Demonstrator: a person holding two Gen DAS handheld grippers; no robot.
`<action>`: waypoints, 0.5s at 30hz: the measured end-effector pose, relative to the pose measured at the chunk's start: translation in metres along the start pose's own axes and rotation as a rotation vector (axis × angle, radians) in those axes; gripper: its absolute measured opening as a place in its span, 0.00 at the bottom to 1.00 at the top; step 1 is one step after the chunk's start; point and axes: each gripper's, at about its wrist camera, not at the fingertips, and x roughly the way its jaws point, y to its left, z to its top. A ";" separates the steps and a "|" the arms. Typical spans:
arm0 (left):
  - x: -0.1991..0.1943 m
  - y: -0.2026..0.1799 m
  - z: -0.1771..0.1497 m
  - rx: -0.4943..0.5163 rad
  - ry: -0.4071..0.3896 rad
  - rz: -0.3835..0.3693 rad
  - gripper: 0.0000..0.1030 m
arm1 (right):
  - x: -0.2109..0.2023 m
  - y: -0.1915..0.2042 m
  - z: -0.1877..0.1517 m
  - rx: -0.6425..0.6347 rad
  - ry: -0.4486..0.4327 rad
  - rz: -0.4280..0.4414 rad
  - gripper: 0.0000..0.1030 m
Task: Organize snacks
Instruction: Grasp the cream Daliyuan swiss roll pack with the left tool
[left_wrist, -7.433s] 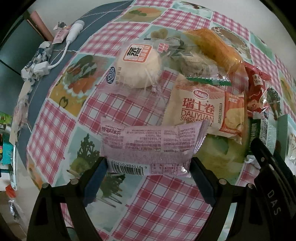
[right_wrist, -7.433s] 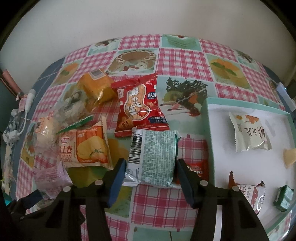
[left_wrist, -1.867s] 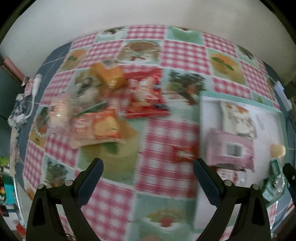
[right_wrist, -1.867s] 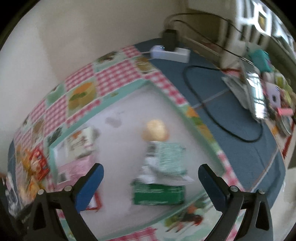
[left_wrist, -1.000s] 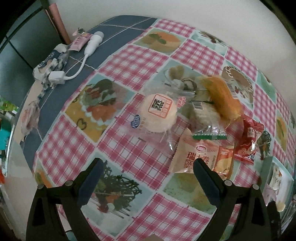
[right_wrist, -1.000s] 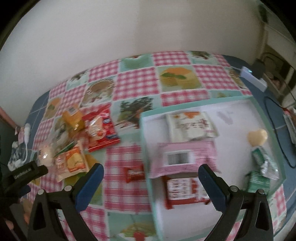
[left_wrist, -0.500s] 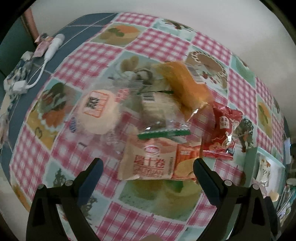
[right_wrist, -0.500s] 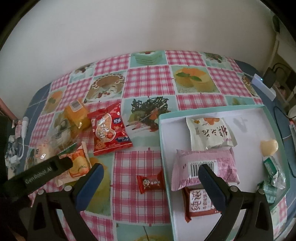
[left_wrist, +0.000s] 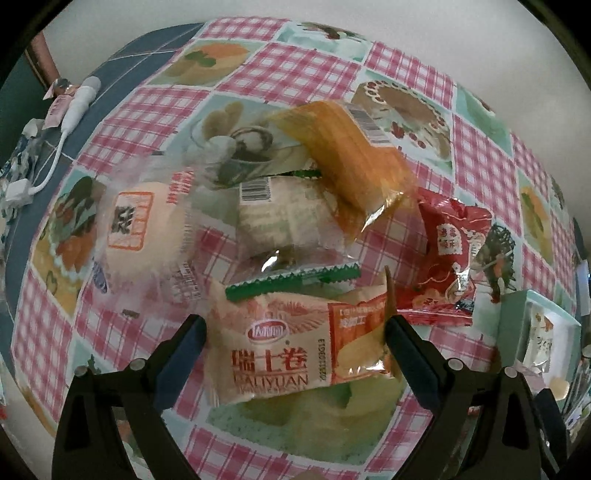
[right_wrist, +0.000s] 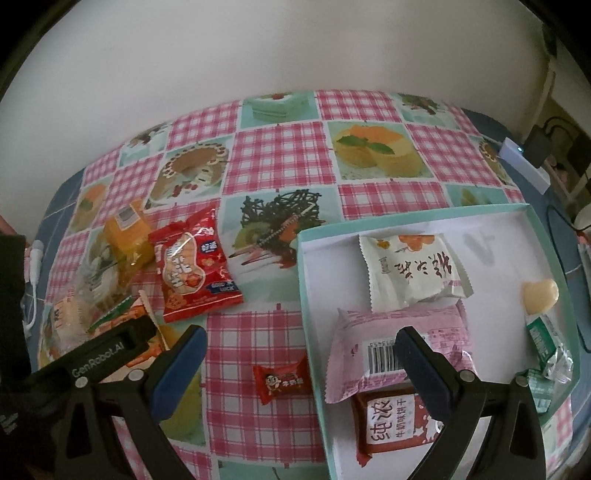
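My left gripper is open, its jaws standing either side of an orange-and-cream Swiss roll packet that lies on the checked tablecloth. Behind it lie a clear-wrapped round bun, a clear-wrapped cake, an orange packet and a red peanut packet. My right gripper is open and empty above a small red candy. The teal-rimmed tray holds a white packet, a pink packet, a red-brown packet and small sweets.
A white cable and plug lie on the blue cloth at the far left. A white power strip sits at the far right behind the tray. The left gripper's body shows at the lower left of the right wrist view.
My left gripper has moved down and forward to the Swiss roll packet, which now lies between its jaws. My right gripper has lowered slightly toward the small red candy by the tray.
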 end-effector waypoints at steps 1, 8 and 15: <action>0.001 0.000 0.001 0.002 0.002 0.002 0.95 | 0.000 -0.001 0.000 -0.001 0.002 -0.001 1.00; 0.006 -0.005 -0.006 0.029 0.032 0.016 0.95 | 0.001 -0.002 0.000 -0.002 0.005 -0.011 1.00; 0.009 -0.008 -0.010 0.042 0.056 0.010 0.86 | 0.001 -0.004 0.000 -0.003 0.007 -0.019 1.00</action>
